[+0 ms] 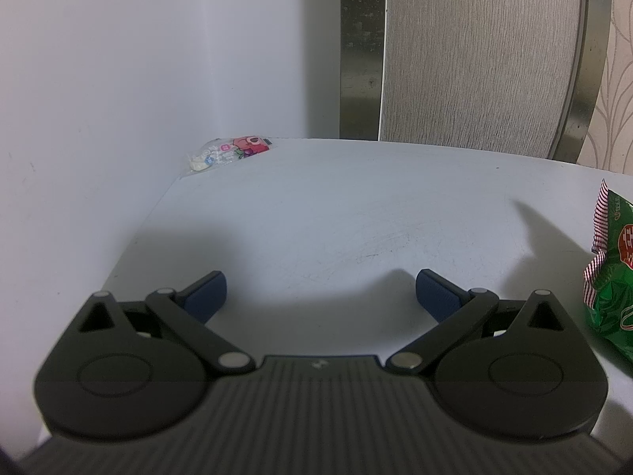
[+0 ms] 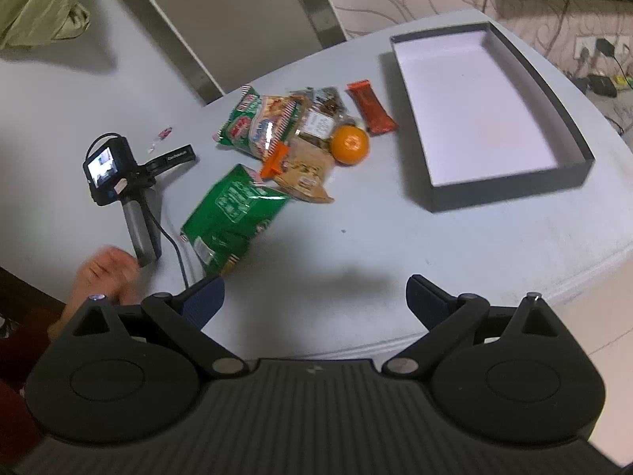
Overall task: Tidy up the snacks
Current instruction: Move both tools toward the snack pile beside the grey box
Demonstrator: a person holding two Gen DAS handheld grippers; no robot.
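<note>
Right gripper (image 2: 314, 297), black with blue pads, is hanging wide open over the near edge of the pale grey round table (image 2: 395, 245), nothing between its jaws. Just beyond its left finger a crumpled green foil snack bag (image 2: 229, 217) is lying flat. Farther out, the snack pile is sitting mid-table: a green-and-red printed bag (image 2: 257, 124), a tan wrapped biscuit pack (image 2: 306, 170), a small orange wrapper (image 2: 275, 160), a clear pack with a white label (image 2: 320, 116), a round orange fruit (image 2: 349, 144) touching the pile, and an orange-brown bar (image 2: 371, 107) just behind it. To the right, well apart, an empty shallow dark-walled box with white floor (image 2: 510, 190) is lying open.

Left gripper (image 1: 320, 297) is also spread open, holding nothing, over bare tabletop. In the right wrist view it is standing on the table at left as a black handle with a small lit screen (image 2: 118, 182); a blurred hand (image 2: 107, 273) is beside it.

The left wrist view is cutting off a green bag (image 1: 613, 269) at its right edge. Only this view is showing clearly the small clear candy packet with red print (image 1: 233, 151) at the far table corner; its lettering is unreadable.
</note>
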